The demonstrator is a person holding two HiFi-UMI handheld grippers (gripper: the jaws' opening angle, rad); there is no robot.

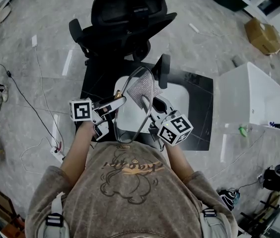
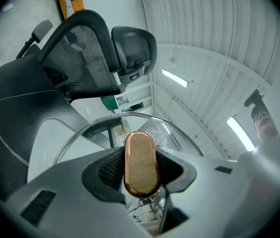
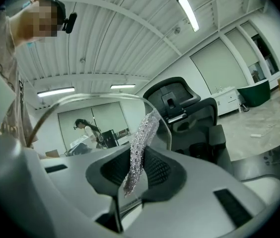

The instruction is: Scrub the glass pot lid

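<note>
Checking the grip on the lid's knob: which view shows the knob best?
The left gripper view: the copper-rimmed knob fills its middle, clamped by the left gripper. The head view shows only a glimpse of it; the right gripper view shows none.

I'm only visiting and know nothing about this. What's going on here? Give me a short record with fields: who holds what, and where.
Activity: glass pot lid held on edge above a white basin
Left gripper: shut on the lid's copper-coloured handle
Right gripper: shut on a silvery scrubbing cloth
Cloth position: raised beside the lid's glass; contact not certain
Surface: black table
Behind: black office chair
</note>
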